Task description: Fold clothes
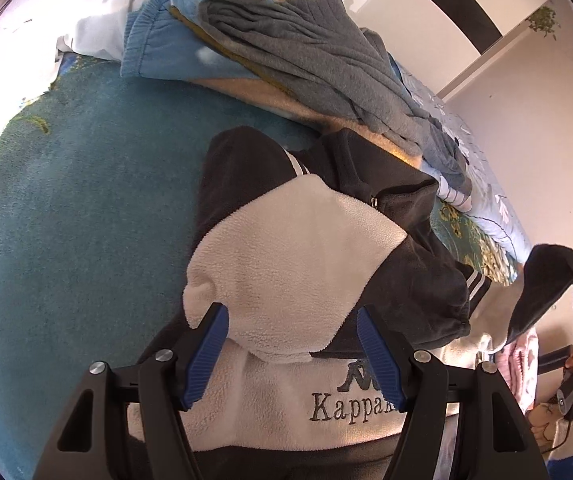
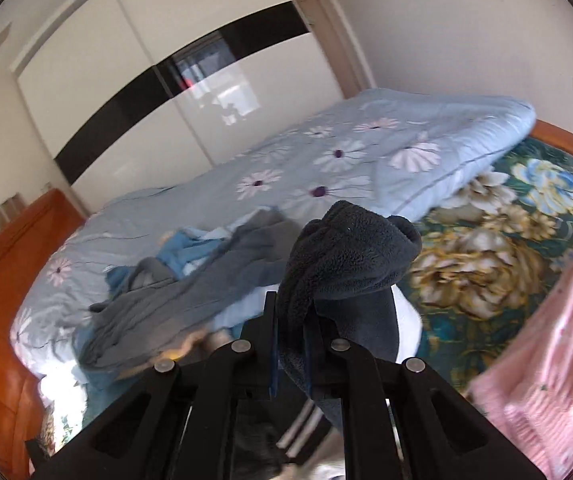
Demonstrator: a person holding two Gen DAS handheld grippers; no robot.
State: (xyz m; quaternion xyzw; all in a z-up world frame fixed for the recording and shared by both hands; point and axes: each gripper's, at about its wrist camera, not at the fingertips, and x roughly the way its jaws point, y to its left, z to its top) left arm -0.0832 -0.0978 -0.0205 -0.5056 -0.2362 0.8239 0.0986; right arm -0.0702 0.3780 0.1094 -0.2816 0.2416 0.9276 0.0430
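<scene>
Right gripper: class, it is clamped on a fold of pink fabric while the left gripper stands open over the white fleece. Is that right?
Not quite. The right gripper is clamped on dark fleece, not pink, as the right wrist view shows. The left gripper does stand open over the white fleece.

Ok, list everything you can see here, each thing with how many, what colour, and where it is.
fleece jacket: one, black and white, on the teal blanket, one dark end lifted.
teal blanket: one, teal with flowers, covering the bed.
grey garment: one, grey, top of the pile behind the jacket.
blue garment: one, blue, under the grey one.
quilt: one, pale blue with daisies, far side of the bed.
pink garment: one, pink, right edge.
wardrobe: one, white with black band, behind the bed.
left claw: open over the jacket.
right claw: shut on the jacket's dark end.
</scene>
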